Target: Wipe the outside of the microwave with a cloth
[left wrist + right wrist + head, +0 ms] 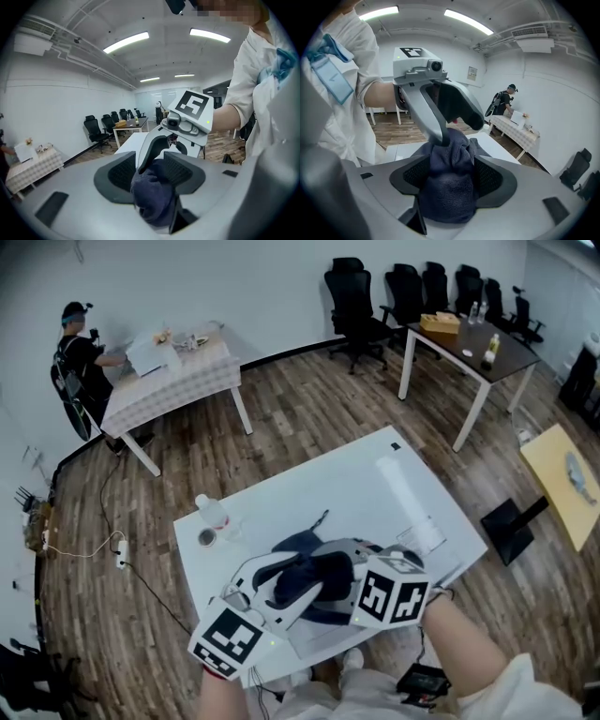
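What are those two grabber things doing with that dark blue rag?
A person holds a gripper in each hand over a white table. The left gripper and the right gripper face each other, both with jaws wide around one bunched dark blue cloth. Nothing is being wiped yet.

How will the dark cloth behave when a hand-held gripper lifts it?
Probably floppy: the cloth bunches in soft folds and would sag. Its looped towel surface likely grips well, so it should not be slippery.

Office room: black swivel chairs (354,296), long desk (466,345).
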